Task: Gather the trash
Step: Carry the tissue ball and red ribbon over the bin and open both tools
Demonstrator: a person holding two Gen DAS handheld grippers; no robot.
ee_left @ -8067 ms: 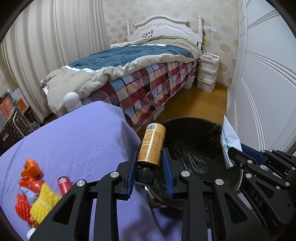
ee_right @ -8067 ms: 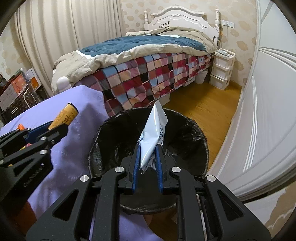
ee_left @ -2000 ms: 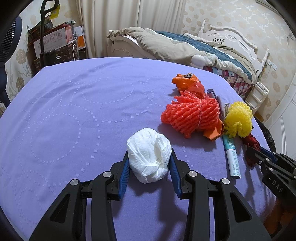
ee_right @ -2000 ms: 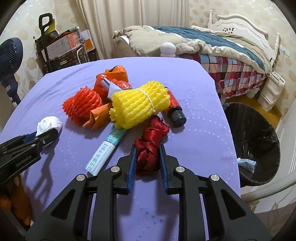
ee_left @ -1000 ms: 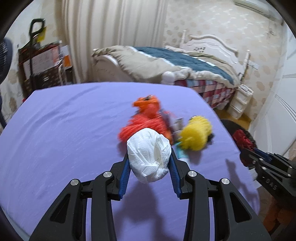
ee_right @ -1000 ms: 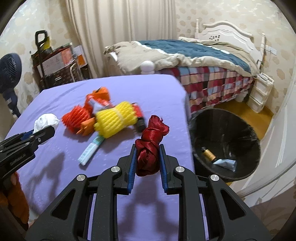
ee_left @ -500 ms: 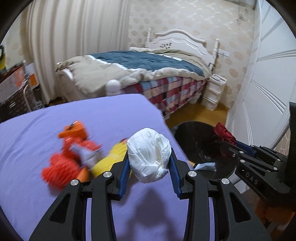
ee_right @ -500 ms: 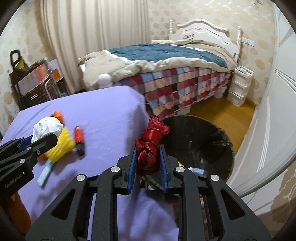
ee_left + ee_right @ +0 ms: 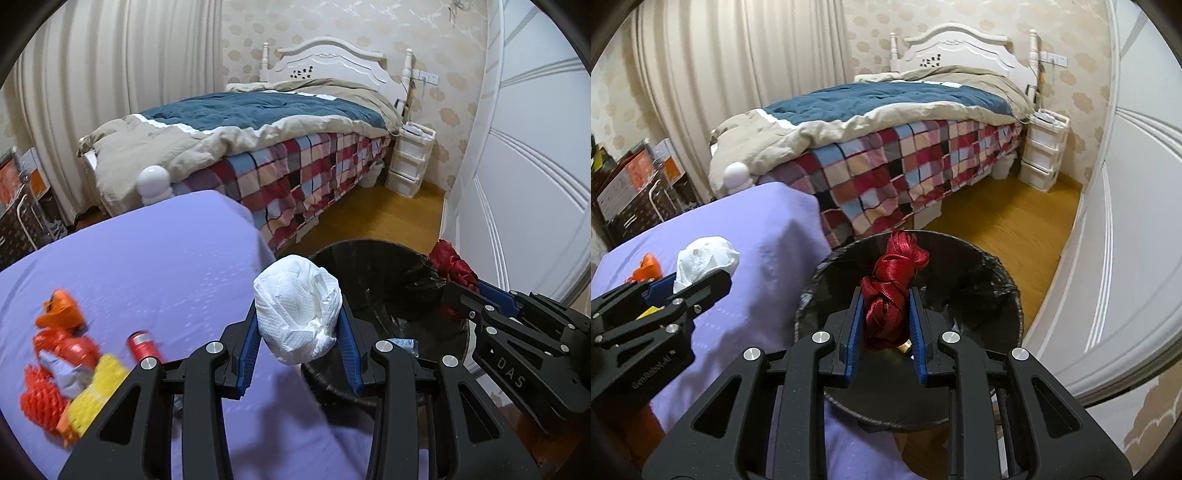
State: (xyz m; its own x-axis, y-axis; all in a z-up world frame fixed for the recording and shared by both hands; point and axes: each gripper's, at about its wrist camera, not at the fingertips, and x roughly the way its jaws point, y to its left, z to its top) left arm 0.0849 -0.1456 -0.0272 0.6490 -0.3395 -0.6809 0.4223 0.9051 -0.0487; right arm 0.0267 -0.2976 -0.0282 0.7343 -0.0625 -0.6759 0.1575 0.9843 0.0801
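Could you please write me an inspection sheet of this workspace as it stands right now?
Surface: purple cloth-covered table, its edge beside the bin.
Job's things: black-lined trash bin on the floor with some trash inside; white tissue wad; red ribbon bundle.
Clutter: orange and yellow foam nets, a red bottle and orange scraps on the table, blurred.
Grippers: left gripper shut on the tissue wad at the table edge; right gripper shut on the ribbon bundle over the bin.
Cables: nothing seen.
Surroundings: bed with checked quilt, white drawer unit, wood floor, curtain, white wardrobe door.
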